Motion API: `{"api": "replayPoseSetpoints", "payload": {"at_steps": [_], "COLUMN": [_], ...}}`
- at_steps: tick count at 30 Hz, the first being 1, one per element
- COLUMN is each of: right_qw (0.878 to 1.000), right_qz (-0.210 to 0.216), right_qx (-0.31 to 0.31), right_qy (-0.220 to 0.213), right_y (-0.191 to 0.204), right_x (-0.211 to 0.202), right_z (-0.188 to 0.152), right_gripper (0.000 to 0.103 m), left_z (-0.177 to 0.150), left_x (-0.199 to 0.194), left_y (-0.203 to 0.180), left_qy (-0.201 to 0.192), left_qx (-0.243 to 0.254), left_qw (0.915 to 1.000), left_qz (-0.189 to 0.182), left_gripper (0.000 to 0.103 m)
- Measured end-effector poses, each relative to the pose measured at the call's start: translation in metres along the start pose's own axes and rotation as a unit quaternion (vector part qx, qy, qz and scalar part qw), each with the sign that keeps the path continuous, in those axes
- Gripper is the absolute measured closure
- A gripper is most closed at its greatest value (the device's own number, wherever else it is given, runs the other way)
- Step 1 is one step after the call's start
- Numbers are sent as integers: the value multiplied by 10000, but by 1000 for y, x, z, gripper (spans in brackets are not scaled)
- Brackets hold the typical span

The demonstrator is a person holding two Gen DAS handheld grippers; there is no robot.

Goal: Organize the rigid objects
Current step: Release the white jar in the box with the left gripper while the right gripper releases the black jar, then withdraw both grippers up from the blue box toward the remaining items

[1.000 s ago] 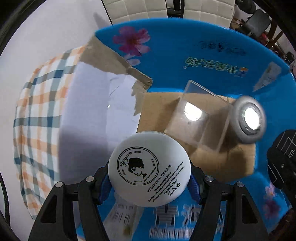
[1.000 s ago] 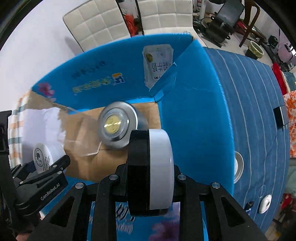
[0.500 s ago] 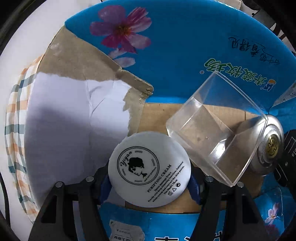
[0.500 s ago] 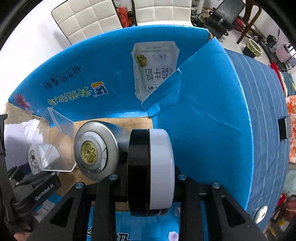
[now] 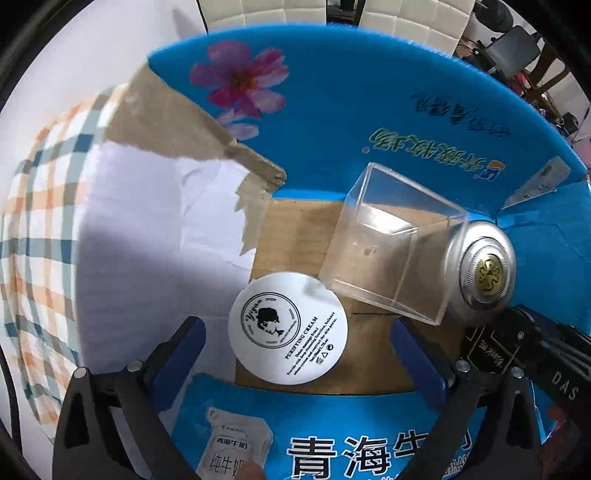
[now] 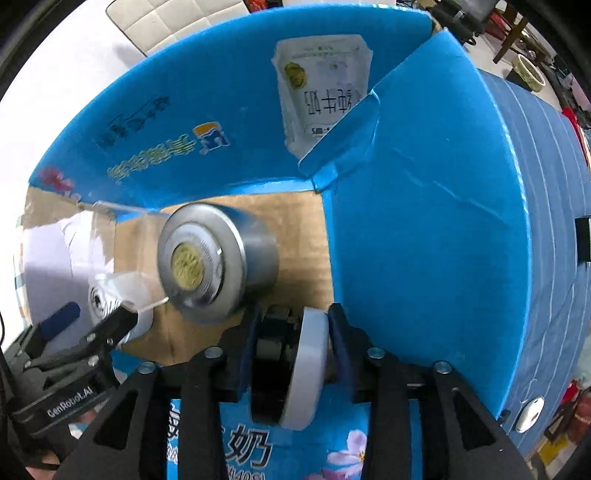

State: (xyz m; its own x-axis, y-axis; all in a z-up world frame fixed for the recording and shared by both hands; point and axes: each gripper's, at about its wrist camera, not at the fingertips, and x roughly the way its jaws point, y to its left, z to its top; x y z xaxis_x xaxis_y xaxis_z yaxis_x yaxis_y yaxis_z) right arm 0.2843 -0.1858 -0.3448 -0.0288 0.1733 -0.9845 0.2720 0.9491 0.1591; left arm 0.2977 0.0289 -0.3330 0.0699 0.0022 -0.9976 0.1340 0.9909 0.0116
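Note:
Inside the blue cardboard box [image 5: 369,110], a white cream jar [image 5: 288,328] lies flat on the brown floor. My left gripper [image 5: 301,343] stands open around it, with both blue pads clear of its sides. A clear plastic box [image 5: 395,258] leans against a round silver tin [image 5: 480,273] just behind the jar. In the right wrist view, a black-and-white disc [image 6: 291,369] stands on edge between the pads of my right gripper [image 6: 293,350]. Those jaws are slightly parted and the disc tilts. The silver tin [image 6: 207,266] lies just ahead of it, and the left gripper [image 6: 98,315] is at the lower left.
The box's blue walls [image 6: 424,221] rise close on the far and right sides. White paper [image 5: 147,240] and a checked cloth [image 5: 37,221] lie to the left. A blue striped cloth [image 6: 554,184] covers the table on the right. White chairs [image 5: 295,11] stand beyond.
My left gripper has opened and let go of the cream jar, which now rests on the box floor. The right gripper's fingers have spread a little and the disc sits lower, tilted.

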Motion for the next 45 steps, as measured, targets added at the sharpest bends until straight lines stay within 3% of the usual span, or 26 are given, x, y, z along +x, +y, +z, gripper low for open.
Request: {"api": "replayPoseSetpoints", "payload": {"at_steps": [1, 3, 4, 6, 9, 14, 22, 33, 45], "right_qw": [10000, 9997, 9995, 9991, 9975, 9954, 9914, 9888, 9810], "right_qz": [23, 207, 244, 120, -178, -289, -402, -51, 113], "right_qx": [-28, -122, -176, -350, -572, -755, -839, -671, -762], "right_qy": [-11, -45, -60, -182, -386, -523, -919, -1331, -1778], "right_y": [0, 3, 6, 13, 18, 31, 49, 44, 23], "right_x": [-2, -10, -13, -22, -33, -44, -86, -159, -226], "right_z": [-3, -10, -14, -24, -41, -72, -108, -154, -192], "right_gripper": [53, 30, 24, 1, 0, 0, 0, 0, 0], "left_z": [-1, -5, -2, -14, -30, -64, -81, -116, -146], "left_x": [-3, -12, -16, -29, -48, -67, -100, -171, -228], "left_y": [1, 3, 4, 4, 3, 13, 30, 33, 18], "left_qy": [-28, -100, -142, -255, -444, -683, -948, -1506, -1900], "left_qx": [-13, -49, -58, -37, 38, 84, -1, -216, -75], "left_qw": [10000, 9999, 9999, 9997, 9988, 9968, 9948, 9881, 9817], "left_qz": [6, -22, -17, 18, 179, 409, 369, 206, 132], "left_gripper": [0, 0, 0, 0, 0, 0, 0, 0, 0]}}
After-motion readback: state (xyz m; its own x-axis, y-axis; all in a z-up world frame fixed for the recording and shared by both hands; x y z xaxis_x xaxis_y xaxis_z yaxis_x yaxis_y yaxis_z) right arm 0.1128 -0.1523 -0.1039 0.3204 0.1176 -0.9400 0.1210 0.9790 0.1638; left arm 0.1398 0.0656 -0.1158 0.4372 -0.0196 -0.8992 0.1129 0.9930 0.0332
